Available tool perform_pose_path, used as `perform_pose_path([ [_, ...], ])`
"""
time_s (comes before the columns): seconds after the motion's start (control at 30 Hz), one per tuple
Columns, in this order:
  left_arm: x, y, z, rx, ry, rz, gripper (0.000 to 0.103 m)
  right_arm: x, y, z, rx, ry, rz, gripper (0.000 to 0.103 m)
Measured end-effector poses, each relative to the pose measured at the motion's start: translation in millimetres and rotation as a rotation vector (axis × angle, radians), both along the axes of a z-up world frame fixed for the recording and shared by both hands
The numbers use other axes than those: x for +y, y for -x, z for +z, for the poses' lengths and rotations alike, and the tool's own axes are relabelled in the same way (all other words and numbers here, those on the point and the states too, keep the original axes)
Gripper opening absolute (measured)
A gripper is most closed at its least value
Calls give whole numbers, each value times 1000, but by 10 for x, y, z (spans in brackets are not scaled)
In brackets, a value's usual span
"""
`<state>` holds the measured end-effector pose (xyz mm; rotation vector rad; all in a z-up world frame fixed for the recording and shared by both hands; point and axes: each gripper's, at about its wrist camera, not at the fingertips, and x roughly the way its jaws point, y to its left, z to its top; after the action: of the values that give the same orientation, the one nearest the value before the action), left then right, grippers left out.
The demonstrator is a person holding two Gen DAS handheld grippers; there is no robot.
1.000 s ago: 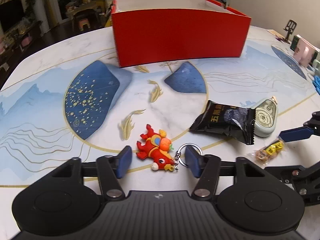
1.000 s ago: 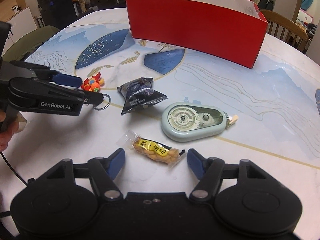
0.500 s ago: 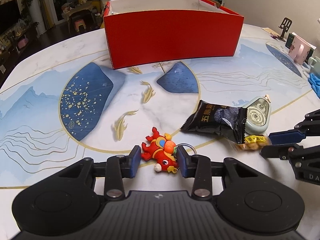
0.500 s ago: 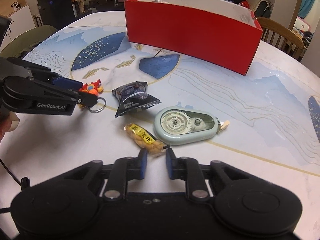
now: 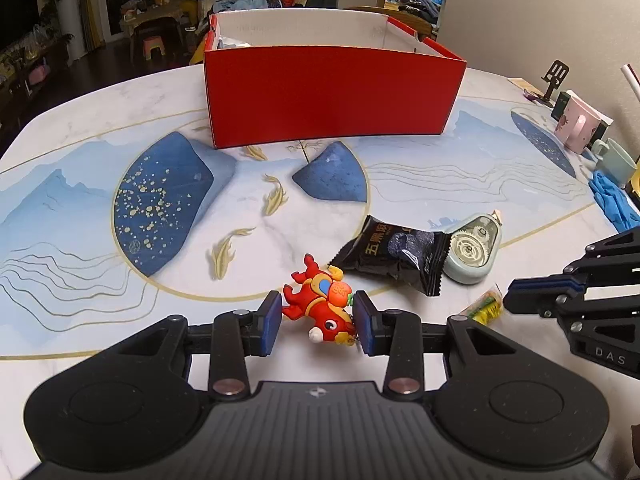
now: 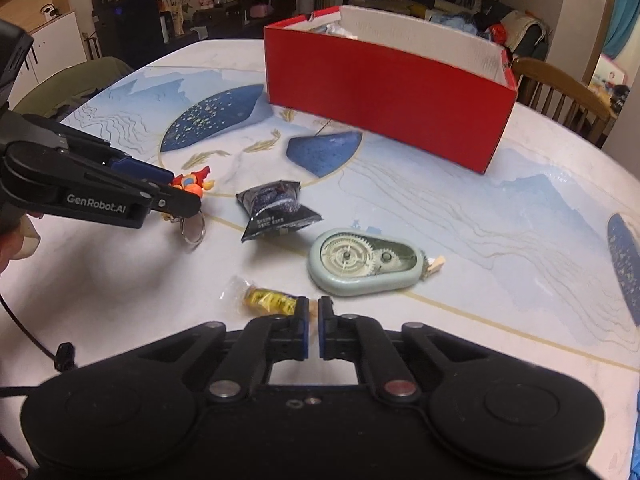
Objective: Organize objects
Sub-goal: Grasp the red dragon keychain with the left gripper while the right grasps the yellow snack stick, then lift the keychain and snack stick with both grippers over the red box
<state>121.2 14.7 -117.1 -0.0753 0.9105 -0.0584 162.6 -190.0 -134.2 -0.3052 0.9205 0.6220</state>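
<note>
A red ox keychain (image 5: 320, 308) and a yellow snack packet (image 6: 266, 300) lie beside a black packet (image 5: 394, 258) and a pale-green tape dispenser (image 6: 366, 266), before an open red box (image 5: 332, 96).

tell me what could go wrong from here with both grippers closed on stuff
1. The right gripper pinches only the end of the clear-wrapped yellow snack packet; the thin wrapper may slip out when lifted.
2. The left gripper clamps the red rubbery ox keychain across its soft body, with its metal key ring dangling; it could twist or snag on the rim of the red cardboard box.
3. The black foil snack bag lies close by and could get nudged.
</note>
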Motion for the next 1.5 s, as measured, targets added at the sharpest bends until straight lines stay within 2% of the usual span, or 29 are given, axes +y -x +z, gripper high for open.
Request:
perform_pose_path([
  [0.1, 0, 16, -1, 5, 5, 2, 37, -13, 4, -7, 18, -5, 21, 11],
  [0.17, 4, 24, 2, 6, 9, 4, 37, -2, 10, -8, 19, -3, 39, 26],
  [0.2, 7, 29, 6, 6, 12, 5, 37, 0, 16, -5, 18, -3, 47, 30],
  [0.27, 11, 37, 14, 6, 18, 6, 37, 12, 15, -2, 23, -6, 59, 50],
  [0.33, 14, 44, 23, 6, 20, 7, 37, 17, 12, 0, 30, -21, 59, 62],
  [0.57, 18, 53, 35, 8, 18, 9, 37, 154, -35, -136, 87, -19, 35, 70],
  [0.8, 18, 54, 37, 12, 16, 9, 37, 290, -13, -215, 85, 18, 44, 70],
  [0.87, 19, 56, 41, 12, 16, 10, 37, 300, -5, -210, 78, 29, 48, 60],
  [1.07, 21, 53, 37, 14, 19, 10, 37, 291, -19, -183, 69, 37, 48, 48],
  [1.3, 5, 38, 56, 11, 26, 7, 37, 246, -28, -145, 66, 25, 32, 44],
  [1.5, -37, 21, 160, -2, 52, 0, 37, 140, -56, 22, 44, 0, 17, 43],
])
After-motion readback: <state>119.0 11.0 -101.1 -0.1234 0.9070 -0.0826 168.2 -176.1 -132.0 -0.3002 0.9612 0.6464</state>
